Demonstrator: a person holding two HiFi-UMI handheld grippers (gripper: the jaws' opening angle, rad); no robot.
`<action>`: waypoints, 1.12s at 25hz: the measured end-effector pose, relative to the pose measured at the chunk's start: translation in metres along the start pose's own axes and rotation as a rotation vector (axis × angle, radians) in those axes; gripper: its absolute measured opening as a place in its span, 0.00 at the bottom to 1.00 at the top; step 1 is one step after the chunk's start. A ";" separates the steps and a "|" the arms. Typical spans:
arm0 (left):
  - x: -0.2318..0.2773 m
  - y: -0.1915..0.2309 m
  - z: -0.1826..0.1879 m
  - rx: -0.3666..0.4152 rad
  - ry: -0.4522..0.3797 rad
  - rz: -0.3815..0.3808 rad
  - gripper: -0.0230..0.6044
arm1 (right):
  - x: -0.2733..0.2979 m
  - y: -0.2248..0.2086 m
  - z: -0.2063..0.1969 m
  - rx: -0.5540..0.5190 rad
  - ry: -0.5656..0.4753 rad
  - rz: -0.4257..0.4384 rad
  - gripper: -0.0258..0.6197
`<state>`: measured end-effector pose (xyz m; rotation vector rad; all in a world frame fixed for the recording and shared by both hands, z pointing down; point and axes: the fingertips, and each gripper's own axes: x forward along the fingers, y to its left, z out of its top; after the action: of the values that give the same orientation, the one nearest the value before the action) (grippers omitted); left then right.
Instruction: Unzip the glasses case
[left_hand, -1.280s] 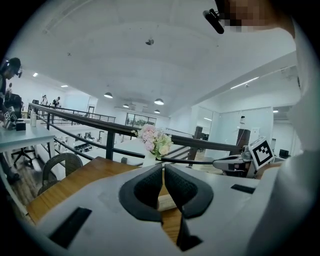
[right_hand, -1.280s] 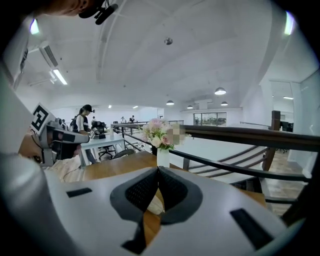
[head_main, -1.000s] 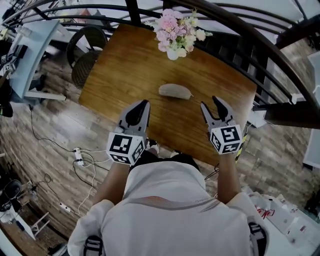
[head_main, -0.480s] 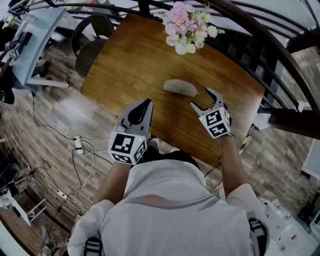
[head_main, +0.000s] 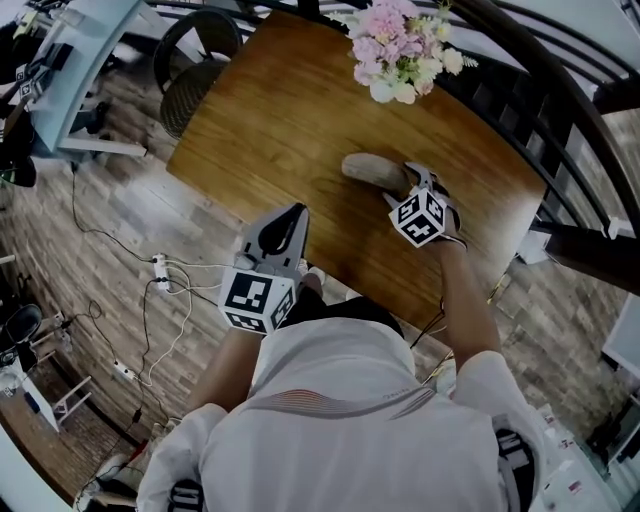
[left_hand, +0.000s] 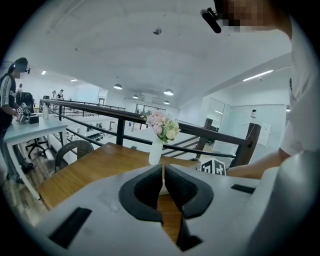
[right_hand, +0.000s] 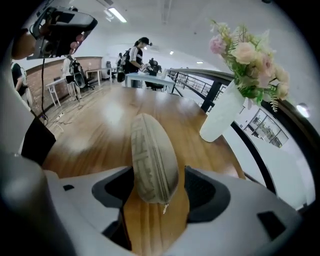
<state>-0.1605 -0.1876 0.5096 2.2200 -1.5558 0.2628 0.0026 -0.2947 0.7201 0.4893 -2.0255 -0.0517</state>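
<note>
One glasses case (right_hand: 152, 150) lies ungripped between the right gripper's (right_hand: 157, 174) two wide jaws, which have just been opening. The left gripper (left_hand: 163, 175) is closed and empty.

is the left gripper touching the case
Apart. The head view shows the left gripper at the near edge of the table, with bare wood between it and the case.

From above, the right gripper (head_main: 408, 188) covers the near end of the glasses case (head_main: 366, 167), so contact there cannot be told. The flowers (head_main: 402, 48) run off the top edge, and the person's torso hides the near edge of the table (head_main: 270, 120). In the left gripper view, the left gripper (left_hand: 163, 175) hides the foot of the vase (left_hand: 155, 149).
</note>
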 end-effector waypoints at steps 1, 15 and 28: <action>-0.001 0.001 -0.001 -0.002 0.002 0.001 0.08 | 0.003 0.000 -0.001 -0.001 0.007 0.002 0.61; 0.003 0.002 0.001 -0.006 -0.003 -0.015 0.08 | -0.008 0.004 0.012 0.072 -0.075 -0.045 0.50; 0.002 -0.016 0.033 0.015 -0.095 -0.067 0.08 | -0.123 -0.012 0.051 0.368 -0.316 -0.121 0.50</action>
<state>-0.1472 -0.1993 0.4771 2.3216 -1.5283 0.1519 0.0132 -0.2693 0.5890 0.8811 -2.3230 0.1846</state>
